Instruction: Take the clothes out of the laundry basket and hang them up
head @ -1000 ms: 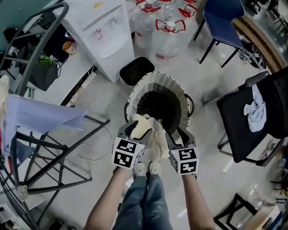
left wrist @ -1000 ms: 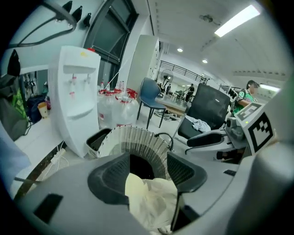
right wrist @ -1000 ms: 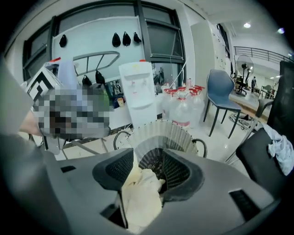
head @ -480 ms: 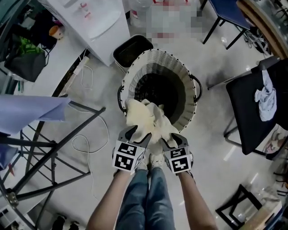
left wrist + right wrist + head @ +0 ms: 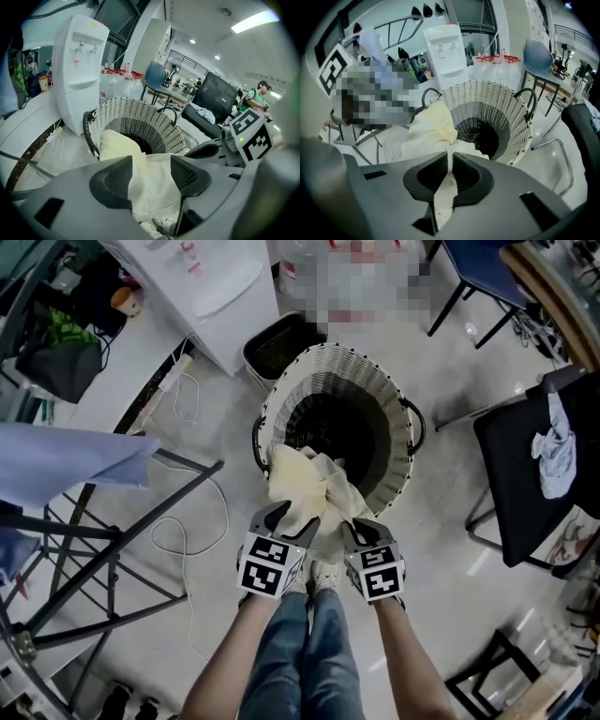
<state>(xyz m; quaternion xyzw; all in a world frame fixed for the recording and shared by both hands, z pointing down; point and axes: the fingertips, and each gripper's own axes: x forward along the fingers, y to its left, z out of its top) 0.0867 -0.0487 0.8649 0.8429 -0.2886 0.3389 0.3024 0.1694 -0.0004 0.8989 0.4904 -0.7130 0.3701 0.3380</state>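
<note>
One pale blue garment (image 5: 66, 457) already drapes the rack (image 5: 122, 521) left of the laundry basket (image 5: 398, 456), so you look partway through. At the basket's near rim, your left claw (image 5: 292, 518) stands wide, the cream garment (image 5: 300, 479) lying loose between its jaws. Your right claw (image 5: 361, 529) has just been closing and now pinches a fold of it. Lifting it clear and hanging it remain.

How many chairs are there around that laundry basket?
2: a blue chair at the top right, and a black chair on the right with a pale cloth on it. Others may lie out of view.
</note>
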